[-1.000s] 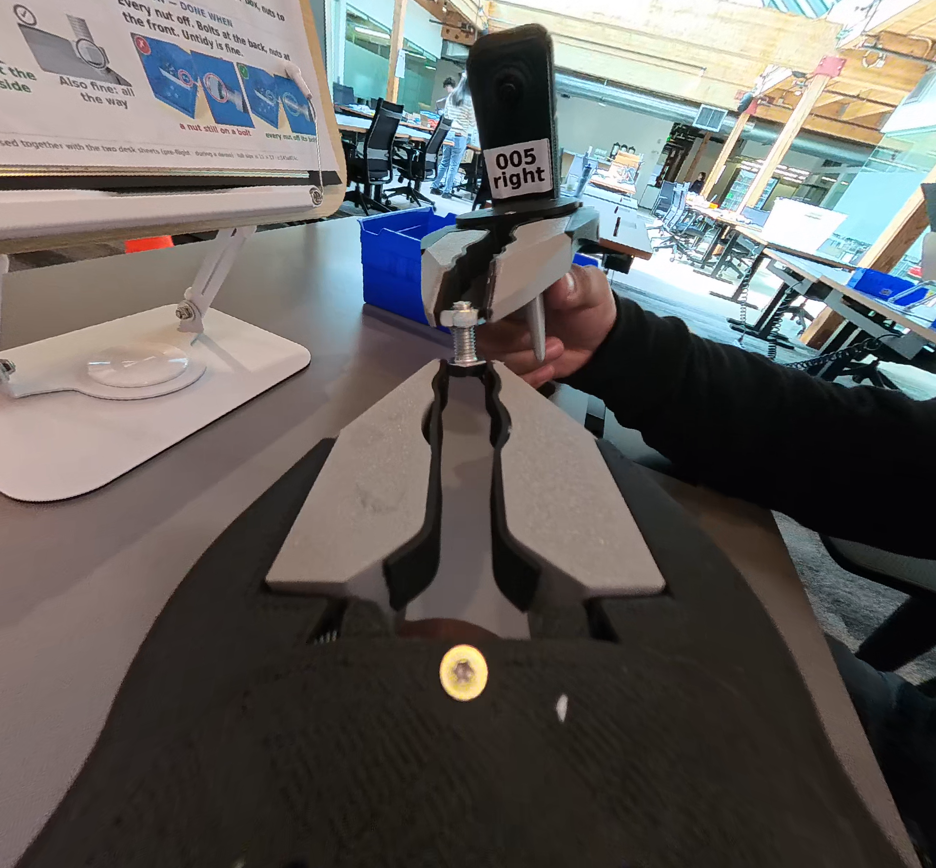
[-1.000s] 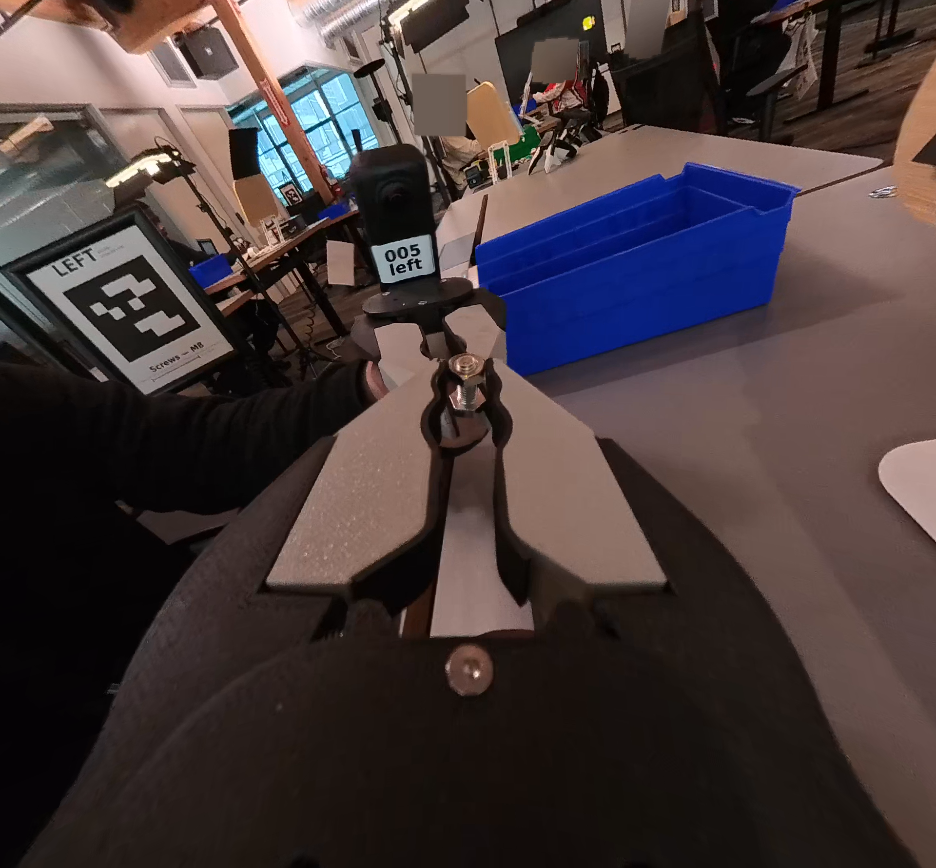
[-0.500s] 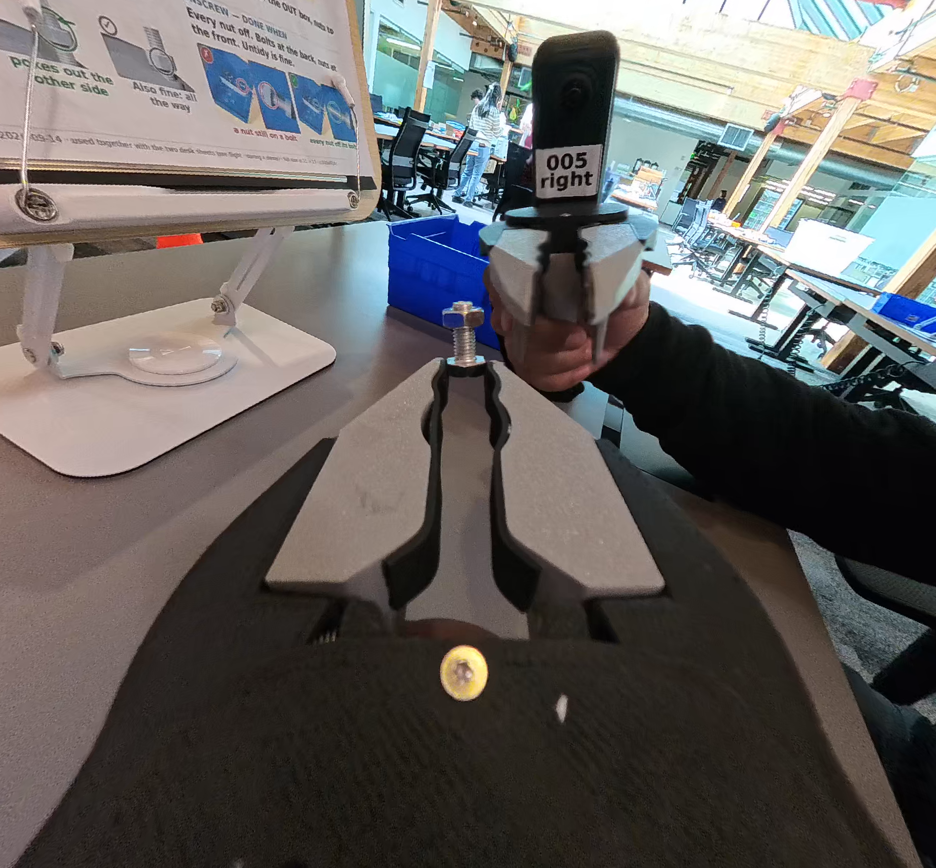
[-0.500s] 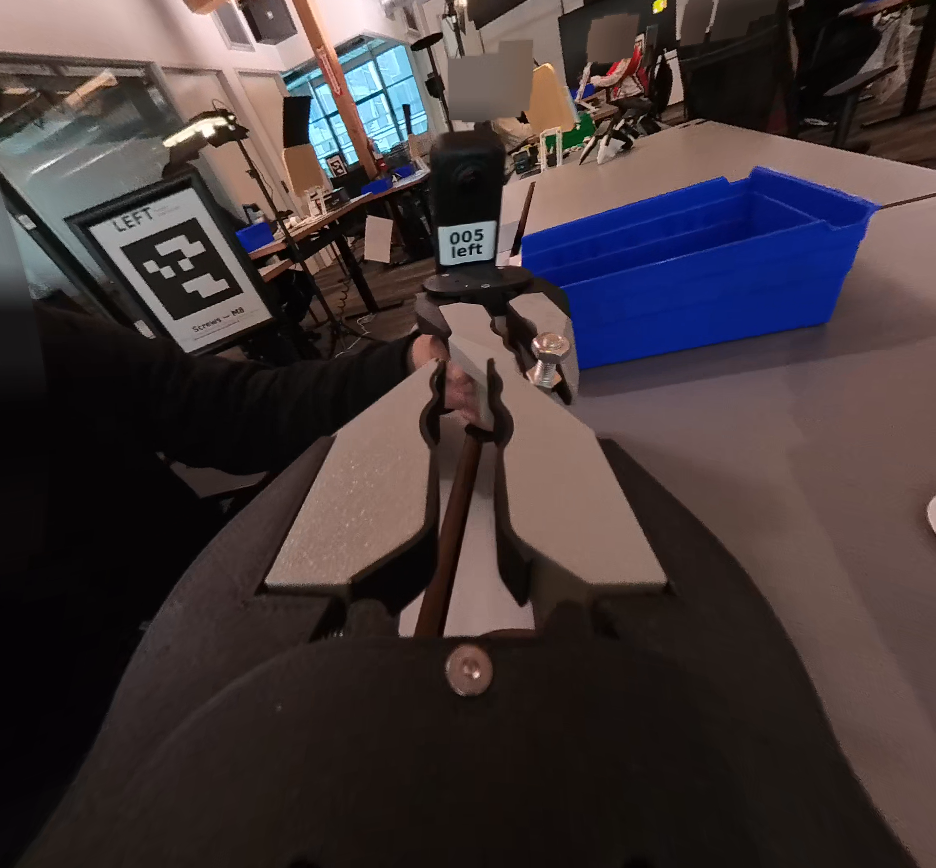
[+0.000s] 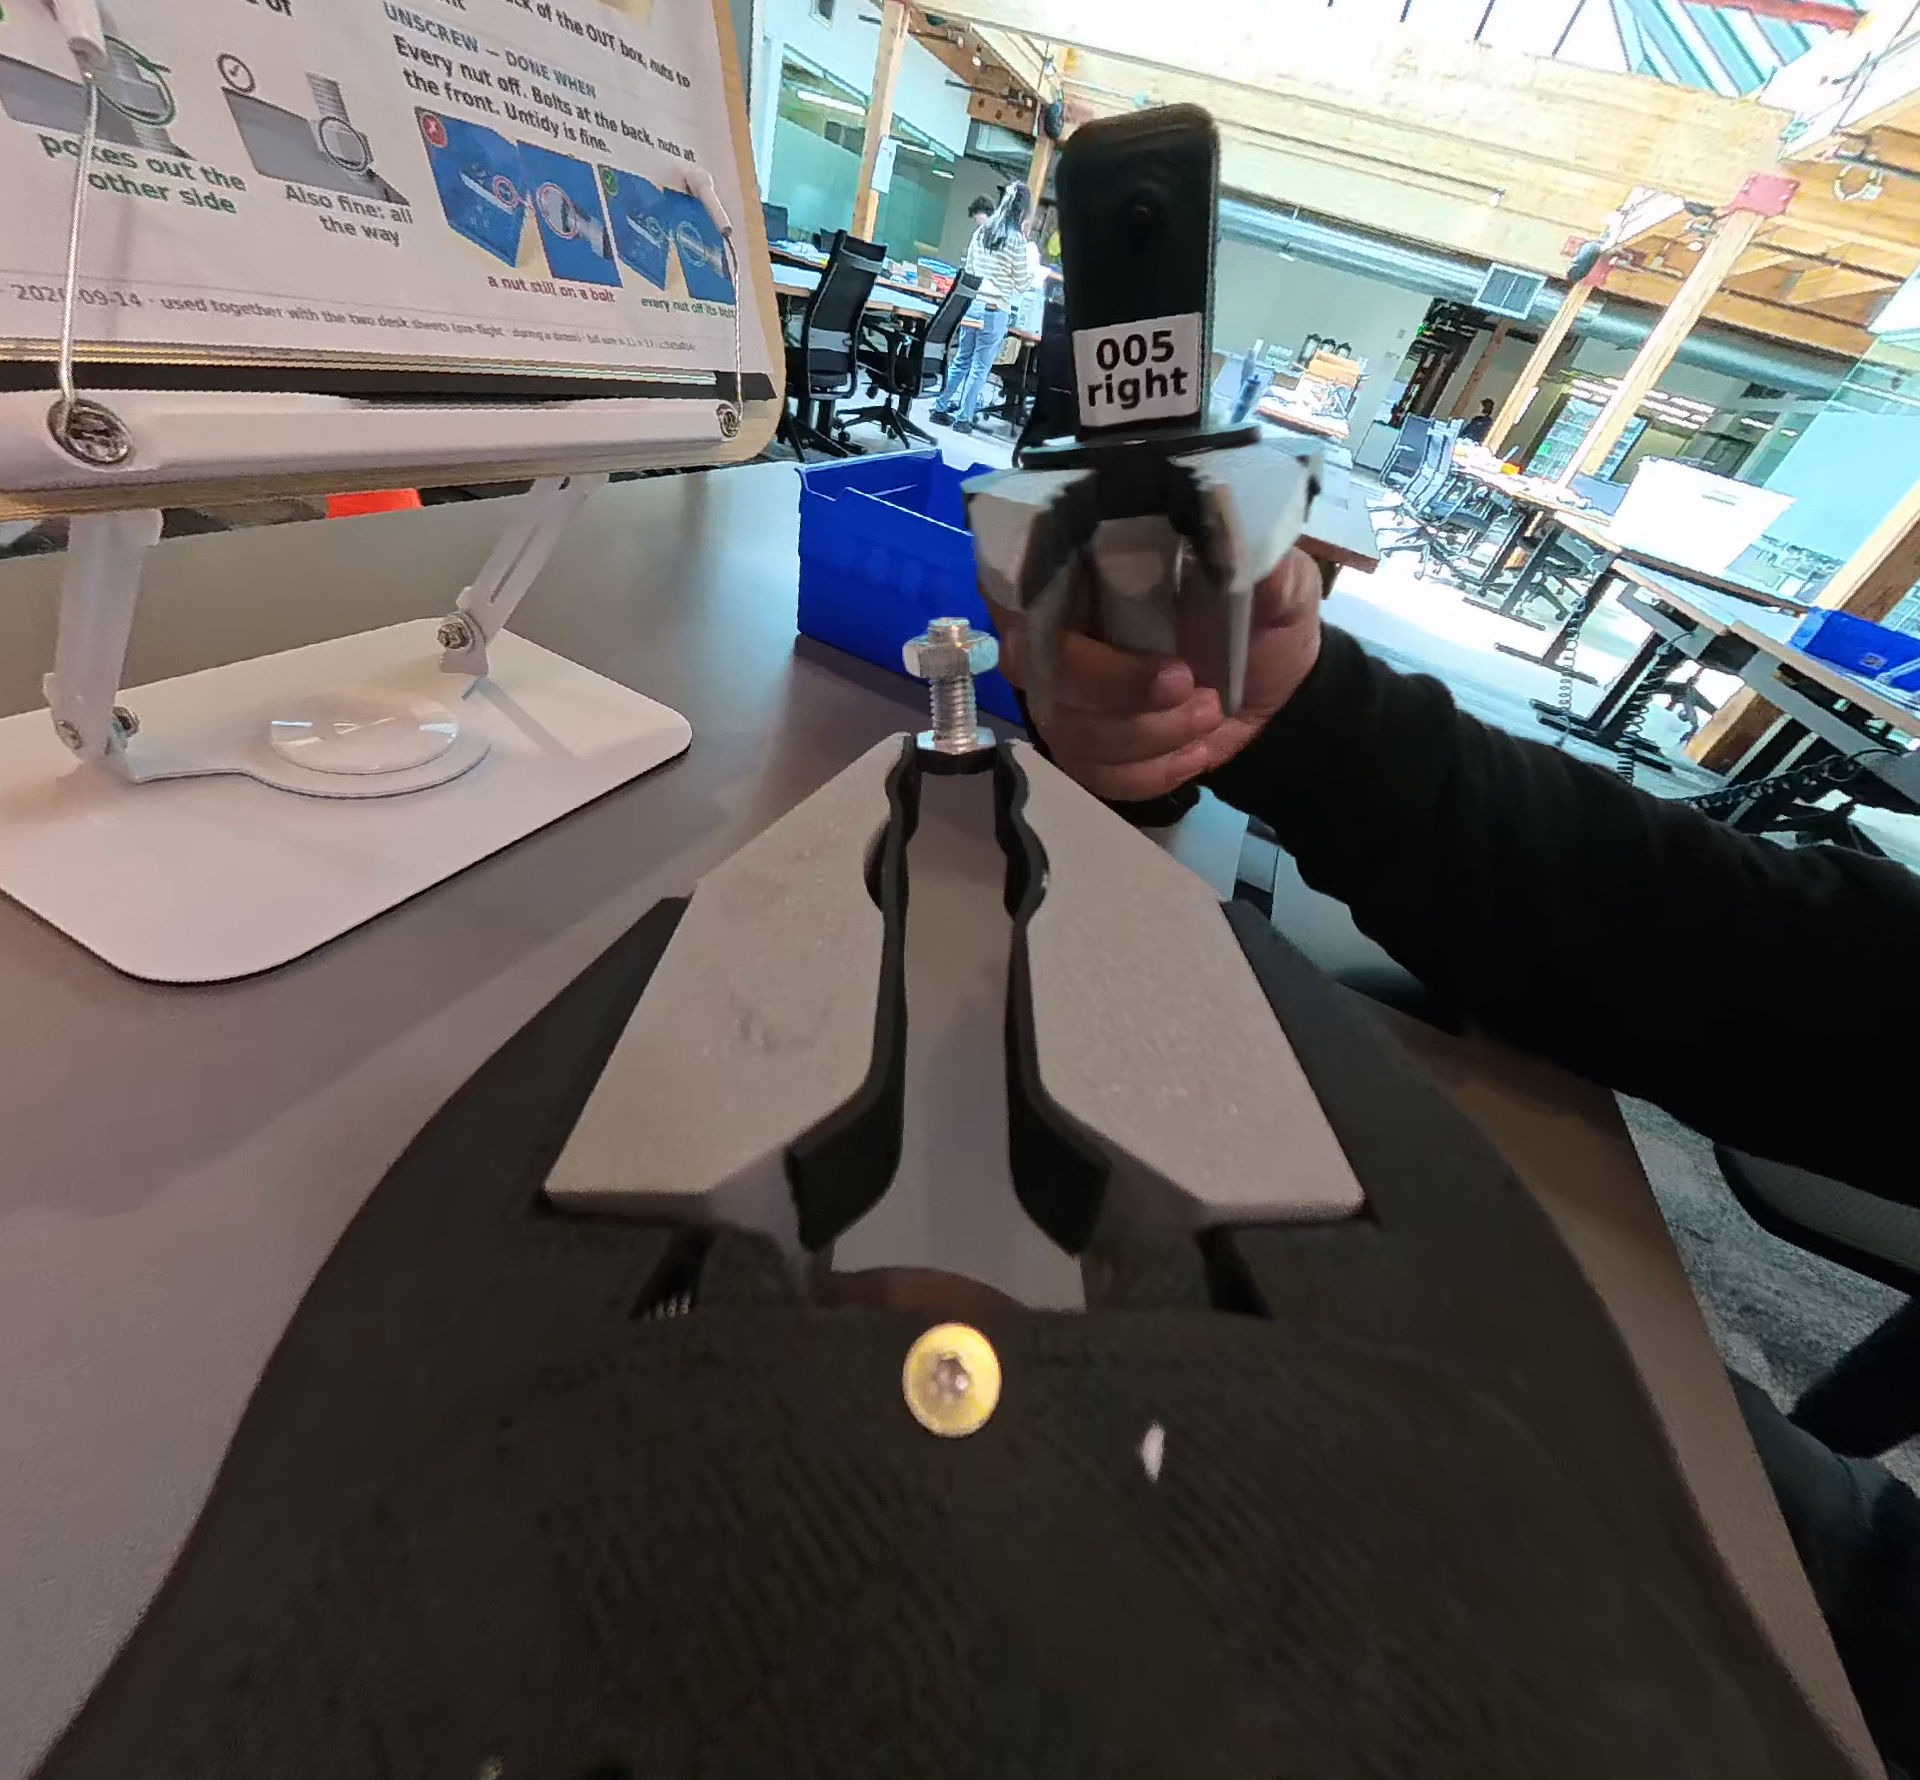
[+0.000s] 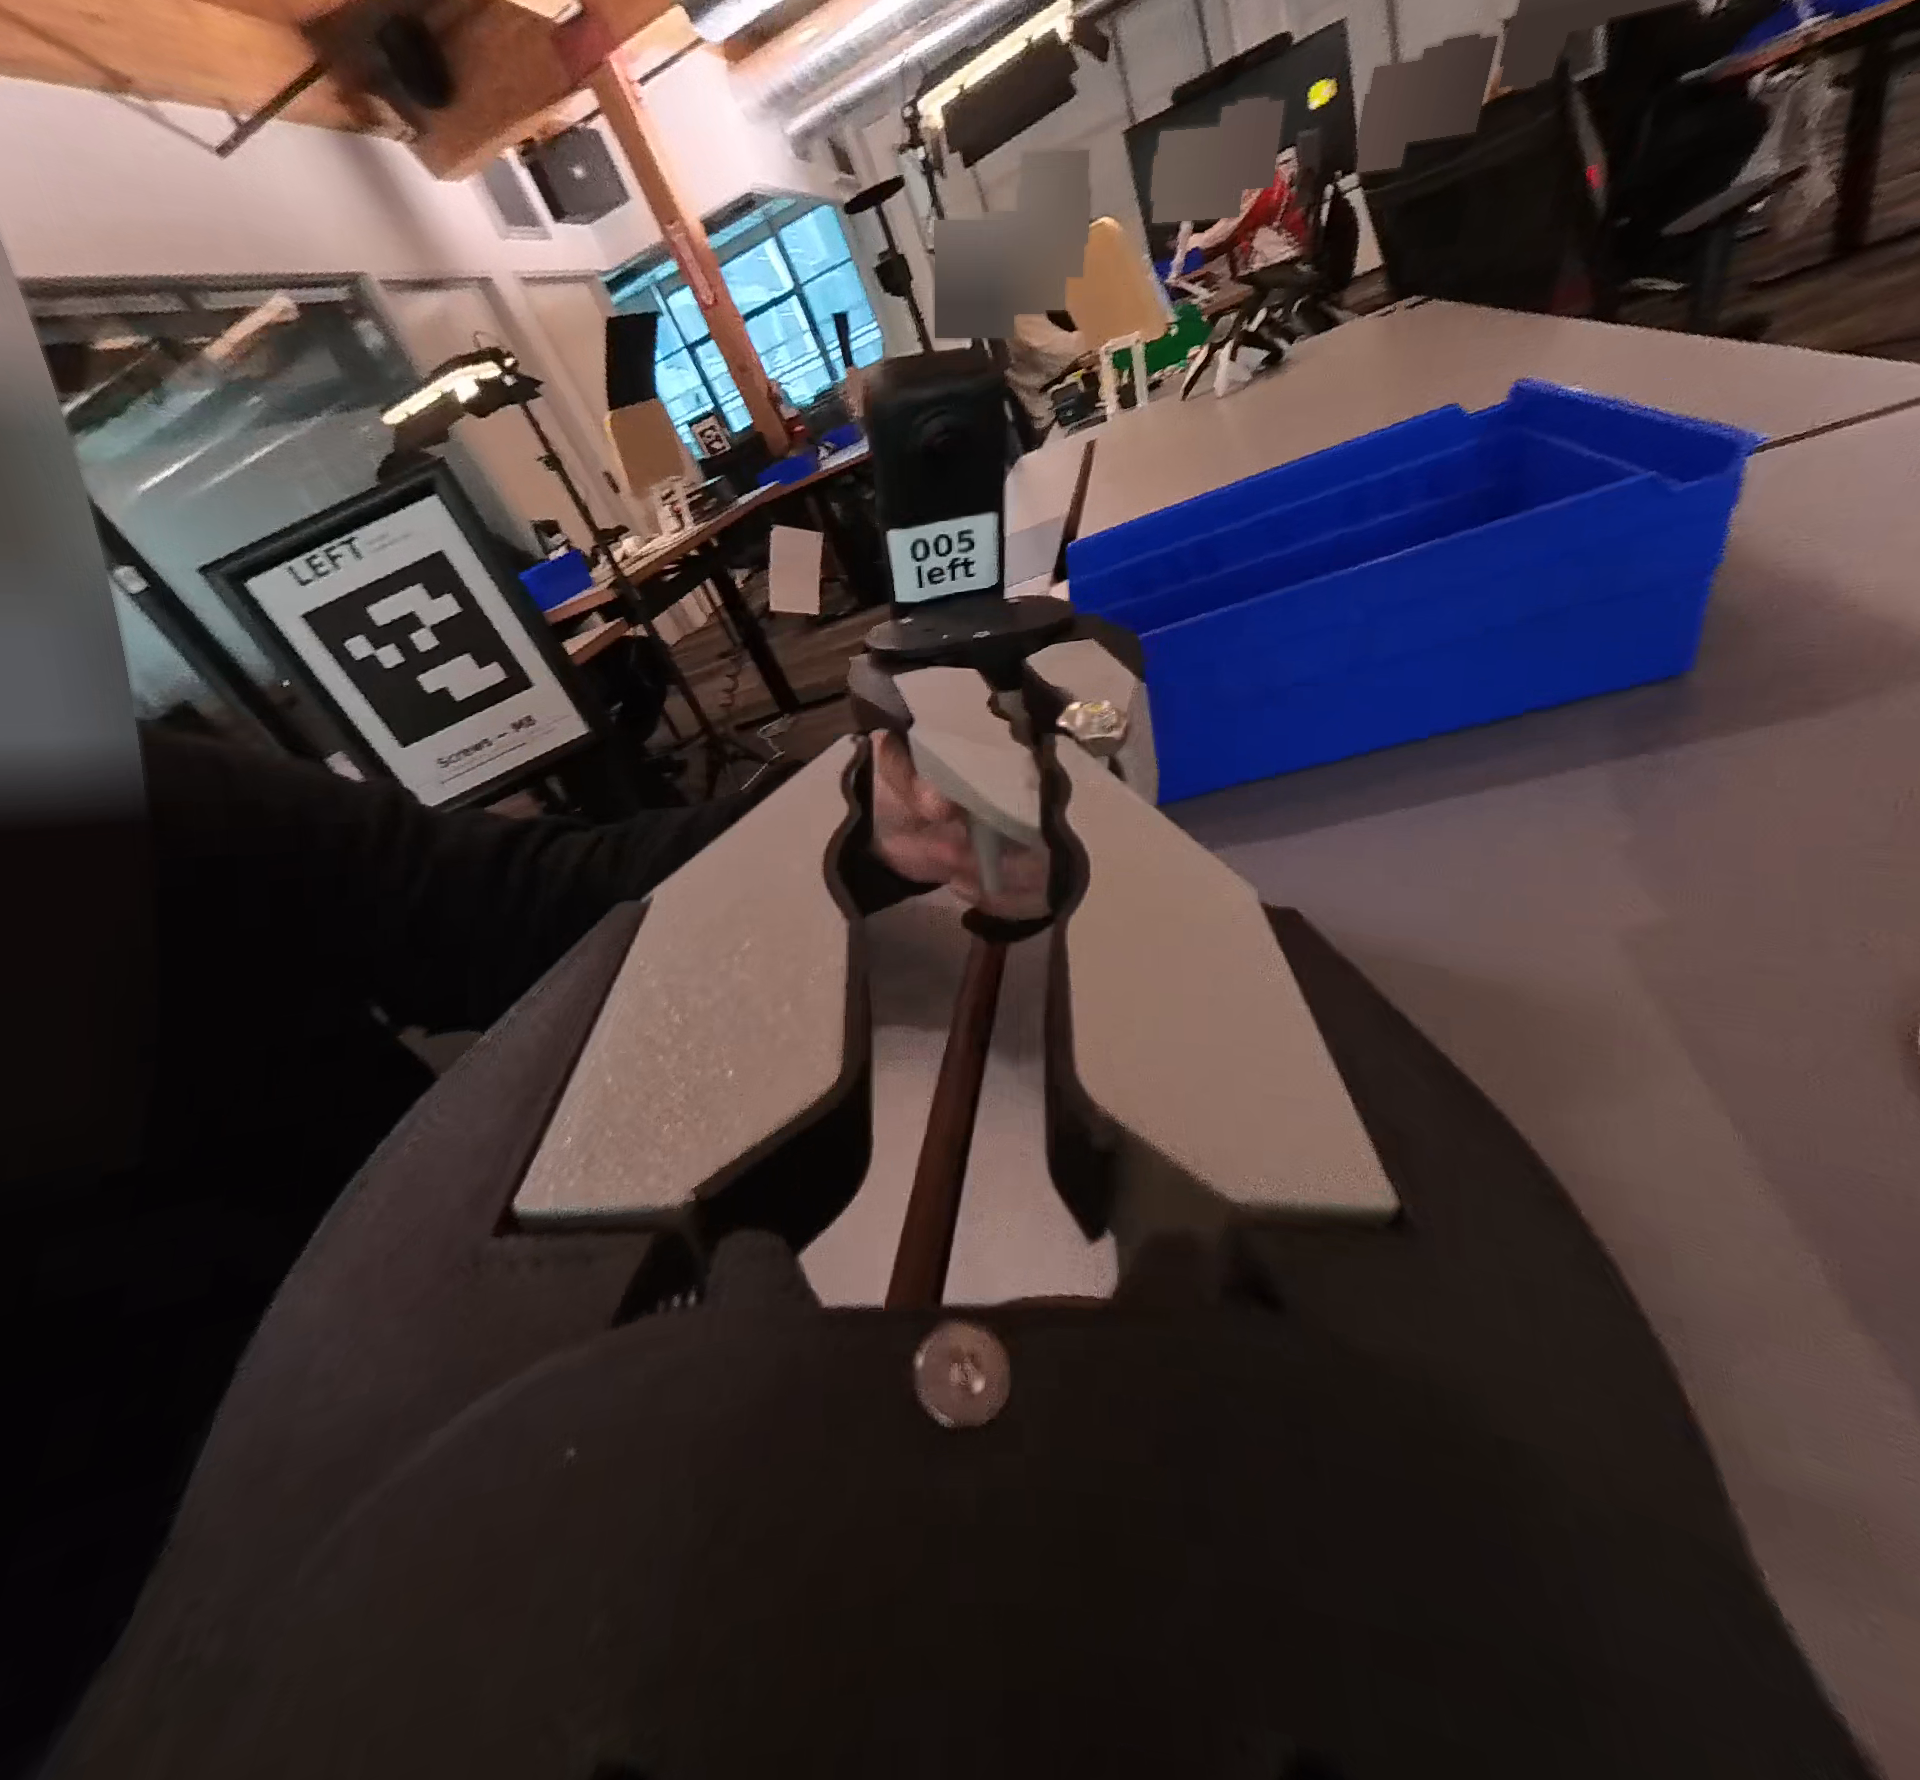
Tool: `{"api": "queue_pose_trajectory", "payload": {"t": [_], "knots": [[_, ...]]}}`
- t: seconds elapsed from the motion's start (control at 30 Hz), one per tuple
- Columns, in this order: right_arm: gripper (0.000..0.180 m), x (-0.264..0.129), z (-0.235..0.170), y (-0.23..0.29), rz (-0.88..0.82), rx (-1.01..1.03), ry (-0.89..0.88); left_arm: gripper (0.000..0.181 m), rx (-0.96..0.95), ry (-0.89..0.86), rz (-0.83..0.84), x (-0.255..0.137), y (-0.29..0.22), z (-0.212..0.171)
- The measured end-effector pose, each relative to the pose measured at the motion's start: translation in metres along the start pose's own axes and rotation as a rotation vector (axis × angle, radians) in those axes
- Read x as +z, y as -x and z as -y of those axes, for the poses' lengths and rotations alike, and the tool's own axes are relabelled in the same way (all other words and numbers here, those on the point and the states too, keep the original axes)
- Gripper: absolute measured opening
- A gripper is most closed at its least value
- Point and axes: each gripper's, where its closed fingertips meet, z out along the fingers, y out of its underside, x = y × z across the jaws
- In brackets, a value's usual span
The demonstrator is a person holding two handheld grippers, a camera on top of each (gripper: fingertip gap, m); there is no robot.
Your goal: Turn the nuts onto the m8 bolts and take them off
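My left gripper (image 5: 956,756) is shut on the head end of a silver M8 bolt (image 5: 954,704) and holds it upright above the grey table. A hex nut (image 5: 950,658) sits on the thread near the bolt's top end. My right gripper (image 6: 954,780) is open and empty. In the left wrist view the right gripper (image 5: 1135,587) hangs just right of and above the nut, apart from it, held by a hand in a black sleeve. In the right wrist view the bolt (image 6: 1091,722) shows at the left gripper's tip, right of my right fingertips.
A blue bin (image 6: 1455,608) stands on the grey table behind the grippers; it also shows in the left wrist view (image 5: 873,546). A white stand (image 5: 312,774) with an instruction sheet is at the left. A marker sign (image 6: 416,650) stands beyond the table edge. The grippers' ends are close to 4 cm from one another.
My right gripper let go of the nut and drew back to the right of the bolt. The nut stayed on the bolt. My left gripper kept its hold.
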Motion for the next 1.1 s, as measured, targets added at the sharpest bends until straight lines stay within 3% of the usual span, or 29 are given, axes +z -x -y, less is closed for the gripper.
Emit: {"api": "queue_pose_trajectory", "payload": {"t": [0.13,0.27,0.3,0.33,0.4,0.6,0.73,0.77,0.8,0.83,1.1], "knots": [[0.037,0.007,-0.008,-0.019,-0.126,-0.024,0.037,0.012,0.016,0.013,-0.007,0.003,-0.004,-0.002],[0.045,0.013,-0.012,-0.005,-0.058,-0.018,0.077,0.012,0.019,0.020,0.000,0.002,-0.002,-0.003],[0.039,0.010,-0.013,0.002,-0.017,-0.018,0.086,0.012,0.021,0.012,0.014,0.002,0.000,-0.001],[0.013,0.006,-0.012,0.014,0.068,-0.013,0.086,0.012,0.019,0.011,0.031,0.001,0.003,-0.001],[0.019,0.001,-0.002,0.019,0.095,-0.011,0.039,0.012,0.005,0.005,0.023,-0.001,0.004,0.000],[0.045,0.007,-0.003,-0.019,-0.133,-0.021,0.047,0.012,0.018,0.008,-0.008,0.002,-0.004,-0.001],[0.050,0.015,-0.007,-0.005,-0.057,-0.038,0.078,0.012,0.029,0.023,0.003,0.003,-0.002,-0.004],[0.048,0.013,-0.006,-0.002,-0.040,-0.051,0.084,0.012,0.024,0.017,0.010,0.002,-0.001,-0.003],[0.025,0.008,-0.004,0.006,0.013,-0.068,0.077,0.012,0.020,0.012,0.028,0.001,0.003,-0.001],[0.013,0.005,0.001,0.014,0.058,-0.068,0.054,0.012,0.016,0.009,0.027,-0.001,0.004,-0.001],[0.042,0.007,0.007,-0.018,-0.123,-0.028,0.032,0.012,0.018,0.001,-0.010,0.001,-0.005,0.001]]}}
